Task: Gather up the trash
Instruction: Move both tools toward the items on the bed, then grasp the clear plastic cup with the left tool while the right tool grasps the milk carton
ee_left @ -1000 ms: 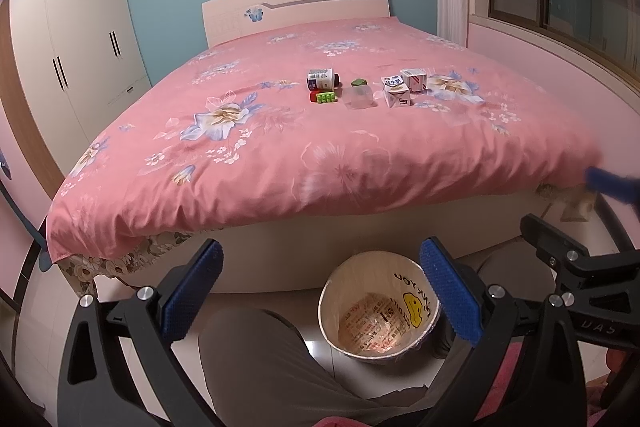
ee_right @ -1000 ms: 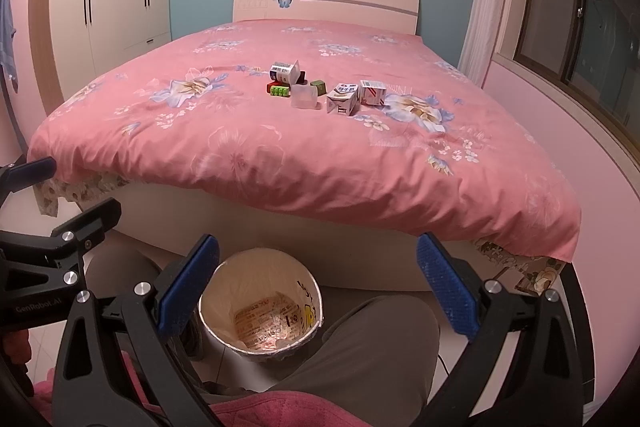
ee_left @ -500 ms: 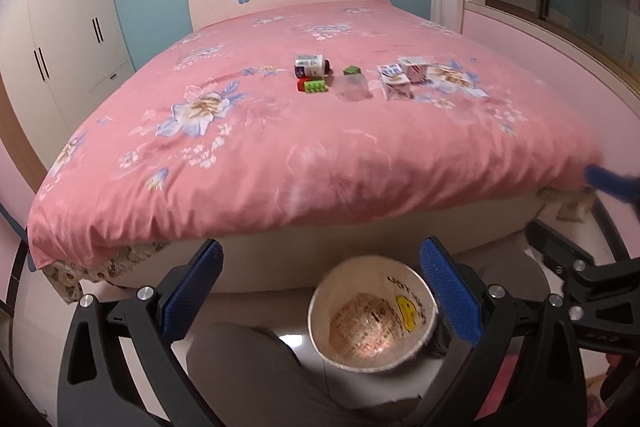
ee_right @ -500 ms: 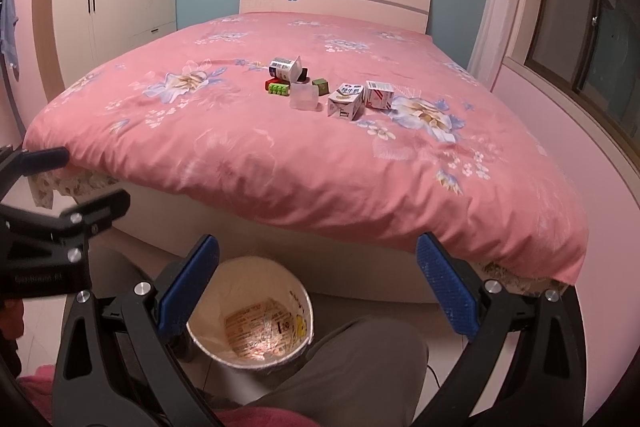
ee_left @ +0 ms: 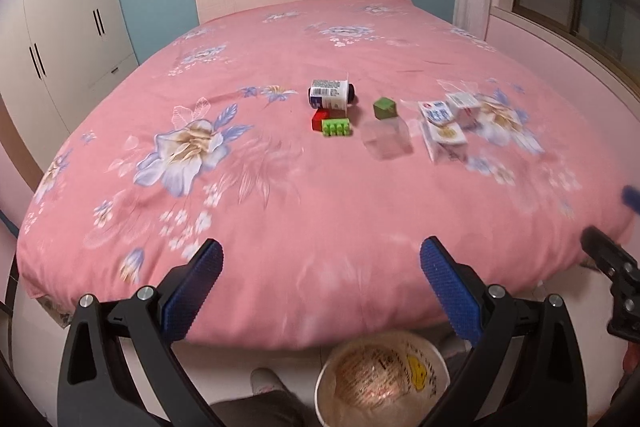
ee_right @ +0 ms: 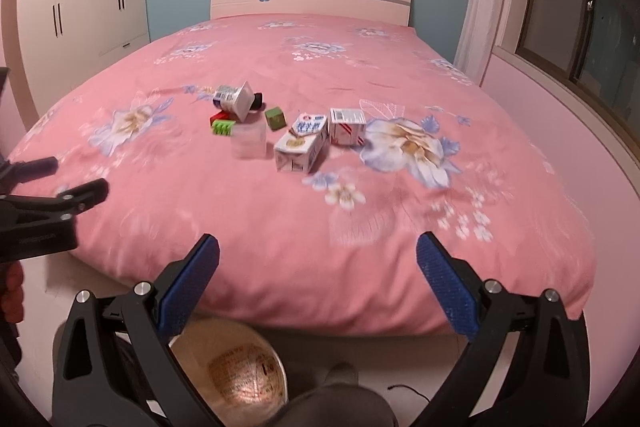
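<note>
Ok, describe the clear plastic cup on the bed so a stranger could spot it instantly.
Start at the pink floral bedspread and find the small cluster of litter at its middle. The clear plastic cup sits at the cluster's front, between the green toy brick and the milk carton. It alone is see-through.

On the pink floral bed (ee_right: 280, 211) before me, a white labelled bottle (ee_right: 234, 98) lies on its side, behind a red block (ee_right: 219, 115) and green studded brick (ee_right: 223, 127). Right of these sit a green cube (ee_right: 275, 118), clear plastic cup (ee_right: 249, 141) and two white cartons (ee_right: 302, 145), (ee_right: 347, 126). A paper-lined round bin (ee_right: 240, 375) stands on the floor below my grippers.
</note>
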Available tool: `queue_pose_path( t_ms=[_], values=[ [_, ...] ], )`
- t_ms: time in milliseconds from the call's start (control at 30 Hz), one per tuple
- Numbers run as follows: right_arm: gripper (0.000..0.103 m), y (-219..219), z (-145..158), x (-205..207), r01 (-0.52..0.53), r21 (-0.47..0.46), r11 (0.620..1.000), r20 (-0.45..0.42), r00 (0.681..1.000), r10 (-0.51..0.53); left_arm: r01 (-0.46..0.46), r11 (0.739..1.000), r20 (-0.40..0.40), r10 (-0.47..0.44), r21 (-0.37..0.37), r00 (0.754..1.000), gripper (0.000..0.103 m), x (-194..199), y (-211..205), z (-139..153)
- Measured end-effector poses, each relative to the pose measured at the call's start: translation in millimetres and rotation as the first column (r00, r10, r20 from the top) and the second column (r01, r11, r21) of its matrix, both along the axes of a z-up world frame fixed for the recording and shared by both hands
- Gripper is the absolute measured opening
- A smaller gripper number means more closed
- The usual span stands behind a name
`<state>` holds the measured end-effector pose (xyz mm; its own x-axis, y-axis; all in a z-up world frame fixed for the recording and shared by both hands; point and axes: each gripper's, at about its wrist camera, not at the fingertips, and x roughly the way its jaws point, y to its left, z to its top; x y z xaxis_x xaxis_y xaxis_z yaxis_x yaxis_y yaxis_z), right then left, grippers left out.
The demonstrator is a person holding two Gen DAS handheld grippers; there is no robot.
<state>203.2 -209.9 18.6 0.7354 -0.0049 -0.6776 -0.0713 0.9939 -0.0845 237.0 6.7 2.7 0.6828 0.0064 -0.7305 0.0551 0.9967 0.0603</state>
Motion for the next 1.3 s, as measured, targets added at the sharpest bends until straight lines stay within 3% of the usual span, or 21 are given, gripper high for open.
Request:
queue_pose_path(
  t_ms=[333,633,800,967,1167,1267,1300],
  values=[
    [0.096,12.5,-29.0,98.9,-0.021,0.033,0.999,-0.077,0.997,0.023,-0.011,0.997,-0.110,0.003,-0.075,0.994,0.101,106.2,4.0,-34.4],
    [0.096,32.2,-69.1,163.4,-0.053,0.018,0.998,-0.120,0.991,0.054,0.034,0.979,-0.158,-0.067,-0.202,0.985,0.101,151.8,-15.1,-46.2],
    [0.096,33.4,-88.3,188.3,-0.059,0.042,0.997,-0.133,0.989,0.064,0.014,0.967,-0.187,-0.064,-0.256,0.980,0.101,180.1,-25.6,-48.7],
    [0.075,31.9,-101.9,211.5,-0.055,0.066,0.996,-0.160,0.985,0.065,-0.026,0.949,-0.269,-0.063,-0.314,0.961,0.101,212.3,-40.5,-63.7],
    [0.063,25.5,-112.3,233.1,-0.030,0.111,0.993,-0.197,0.979,0.051,-0.079,0.948,-0.343,-0.034,-0.310,0.939,0.100,240.0,-58.3,-83.6],
    [0.061,21.4,-115.2,244.3,-0.027,0.139,0.990,-0.210,0.976,0.057,-0.099,0.944,-0.384,-0.032,-0.316,0.923,0.090,246.6,-64.9,-96.0],
    [0.061,21.1,-115.8,248.0,-0.028,0.144,0.989,-0.213,0.975,0.058,-0.105,0.940,-0.408,-0.038,-0.324,0.912,0.082,249.1,-67.3,-102.3]
  ],
)
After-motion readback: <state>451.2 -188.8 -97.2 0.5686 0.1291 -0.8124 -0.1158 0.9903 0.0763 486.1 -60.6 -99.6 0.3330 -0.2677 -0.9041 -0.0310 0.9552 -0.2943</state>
